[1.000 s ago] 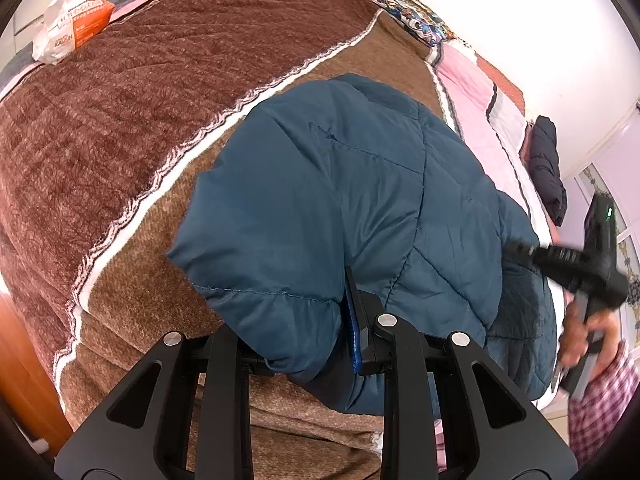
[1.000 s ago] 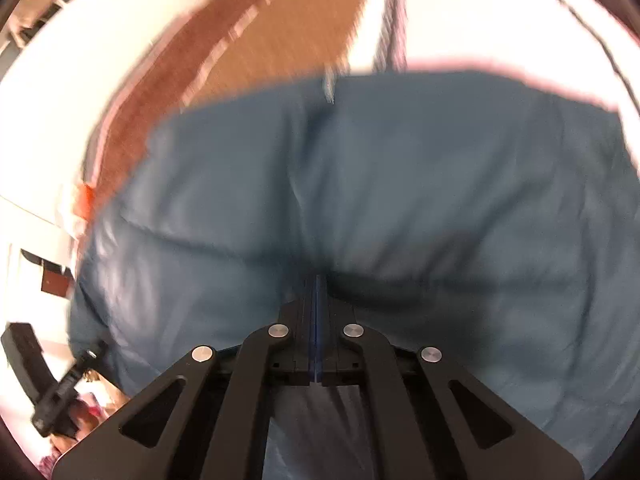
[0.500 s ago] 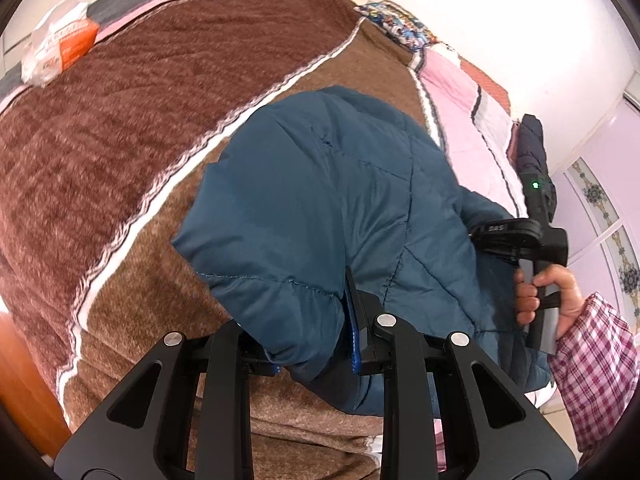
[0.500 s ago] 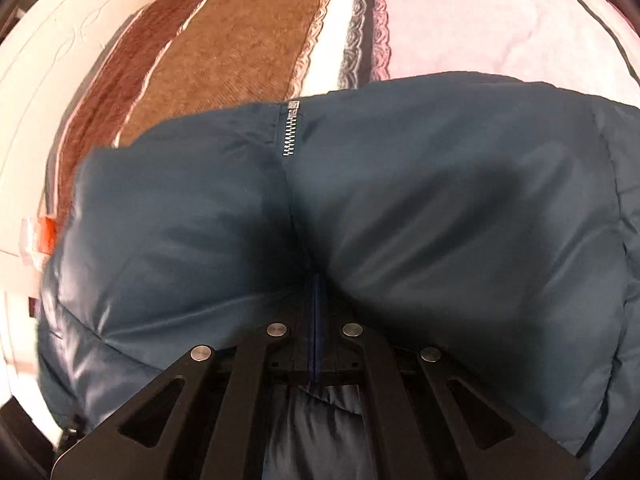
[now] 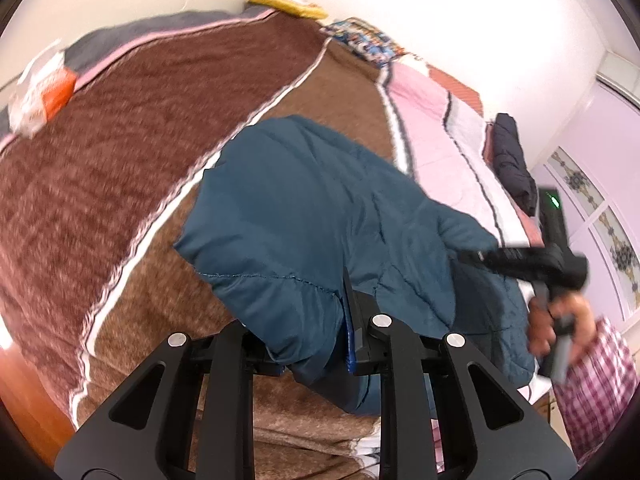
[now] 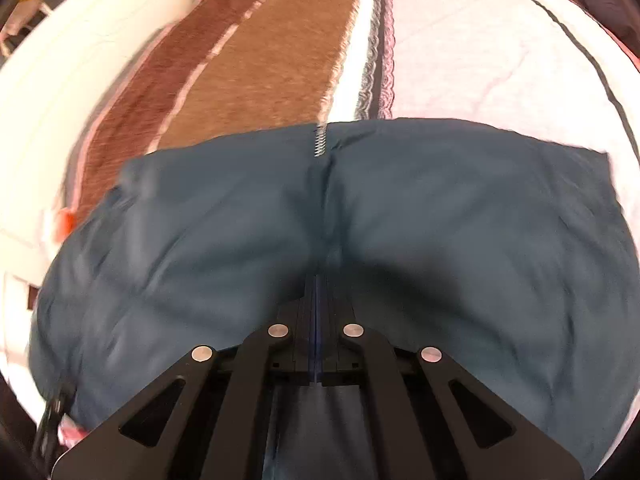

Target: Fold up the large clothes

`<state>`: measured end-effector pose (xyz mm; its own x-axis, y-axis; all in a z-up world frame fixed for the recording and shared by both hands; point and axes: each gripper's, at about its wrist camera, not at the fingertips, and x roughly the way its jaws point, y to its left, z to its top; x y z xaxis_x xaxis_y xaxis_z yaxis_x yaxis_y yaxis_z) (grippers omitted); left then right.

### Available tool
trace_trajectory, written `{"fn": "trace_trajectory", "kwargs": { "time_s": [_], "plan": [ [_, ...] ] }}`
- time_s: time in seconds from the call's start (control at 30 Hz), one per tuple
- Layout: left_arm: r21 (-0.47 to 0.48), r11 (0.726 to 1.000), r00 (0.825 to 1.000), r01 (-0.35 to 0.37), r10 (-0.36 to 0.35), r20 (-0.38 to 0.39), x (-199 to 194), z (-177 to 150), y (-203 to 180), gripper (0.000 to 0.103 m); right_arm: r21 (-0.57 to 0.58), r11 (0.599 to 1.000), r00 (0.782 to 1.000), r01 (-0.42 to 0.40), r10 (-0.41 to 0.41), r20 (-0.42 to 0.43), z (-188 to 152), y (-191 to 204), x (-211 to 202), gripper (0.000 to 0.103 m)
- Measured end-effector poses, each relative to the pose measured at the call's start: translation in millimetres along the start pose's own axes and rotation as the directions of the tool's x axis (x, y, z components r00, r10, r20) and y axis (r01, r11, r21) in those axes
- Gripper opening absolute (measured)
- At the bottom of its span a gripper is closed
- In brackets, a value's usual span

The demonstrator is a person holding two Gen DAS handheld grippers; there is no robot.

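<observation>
A large teal padded jacket (image 5: 320, 216) lies on a bed with a brown and pink blanket (image 5: 120, 140). My left gripper (image 5: 304, 320) is shut on a bunched edge of the jacket near the bed's front edge. In the left wrist view my right gripper (image 5: 472, 256) reaches into the jacket's right side, held by a hand. In the right wrist view the jacket (image 6: 440, 240) fills the lower frame, its zipper (image 6: 319, 144) at the far edge. My right gripper (image 6: 318, 284) is shut on the jacket's fabric.
An orange and white plastic bag (image 5: 40, 88) lies at the bed's far left. A dark folded garment (image 5: 514, 160) sits at the right edge of the bed. A yellow item (image 5: 288, 4) and a patterned cloth (image 5: 364, 40) lie by the far wall.
The right gripper has drawn the jacket back, showing more blanket beyond the zipper. In the left wrist view the right gripper has dropped lower onto the jacket. The left gripper keeps its hold.
</observation>
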<state>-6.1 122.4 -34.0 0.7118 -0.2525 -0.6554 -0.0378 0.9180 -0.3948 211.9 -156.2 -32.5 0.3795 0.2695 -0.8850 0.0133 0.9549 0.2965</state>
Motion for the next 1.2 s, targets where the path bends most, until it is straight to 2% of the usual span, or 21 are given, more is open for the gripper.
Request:
{"fn": "trace_trajectory", "kwargs": {
  "time_s": [0.17,0.23,0.33,0.47,0.57,0.67,0.8,0.93,1.03,1.1,1.2],
  "plan": [
    [0.060,0.998,0.999,0.022,-0.025,0.034,-13.3,7.7,-22.4,0.020,0.004,0.996,0.995,-0.091,0.091,-0.027,-68.5,-5.5,-40.2,0.000],
    [0.097,0.995,0.999,0.026,-0.031,0.045,-18.8,10.3,-33.7,0.020,0.015,0.997,0.996,-0.081,0.081,-0.024,-85.5,-9.9,-46.1,0.000],
    [0.141,0.989,0.998,0.032,-0.041,0.057,-25.7,13.0,-50.4,0.020,0.049,0.994,0.995,-0.094,0.096,-0.024,-95.2,-18.9,-42.4,0.000],
    [0.200,0.978,0.995,0.058,-0.072,0.063,-34.5,15.2,-76.0,0.020,0.078,0.989,0.989,-0.126,0.132,-0.072,-98.8,-20.6,-16.6,0.000],
    [0.282,0.956,0.993,0.082,-0.104,0.063,-39.3,12.1,-105.5,0.020,0.102,0.986,0.985,-0.135,0.144,-0.092,-100.4,-24.7,4.2,0.000],
    [0.385,0.916,0.987,0.113,-0.147,0.062,-43.7,4.5,-141.0,0.020,0.101,0.985,0.985,-0.141,0.150,-0.087,-101.8,-26.7,14.5,0.000],
    [0.515,0.845,0.979,0.142,-0.197,0.052,-46.9,-6.6,-187.6,0.020,0.110,0.980,0.982,-0.166,0.175,-0.074,-104.4,-29.6,9.7,0.000],
    [0.582,0.793,0.974,0.178,-0.228,0.013,-43.7,-15.9,-219.6,0.020,0.131,0.963,0.972,-0.236,0.232,0.046,-122.0,-52.7,-54.7,0.000],
    [0.622,0.754,0.969,0.209,-0.247,-0.025,-38.8,-25.3,-242.0,0.019,0.149,0.972,0.976,-0.181,0.159,0.149,-152.3,-88.6,-113.2,0.000],
    [0.642,0.730,0.964,0.233,-0.259,-0.056,-32.8,-32.4,-256.3,0.020,0.239,0.955,0.975,-0.175,0.134,0.179,-177.3,-124.2,-133.6,0.000],
    [0.659,0.701,0.957,0.271,-0.267,-0.109,-19.9,-43.0,-274.3,0.020,0.365,0.915,0.979,-0.173,0.119,0.164,-212.0,-167.6,-132.1,0.001]
  ]
}}
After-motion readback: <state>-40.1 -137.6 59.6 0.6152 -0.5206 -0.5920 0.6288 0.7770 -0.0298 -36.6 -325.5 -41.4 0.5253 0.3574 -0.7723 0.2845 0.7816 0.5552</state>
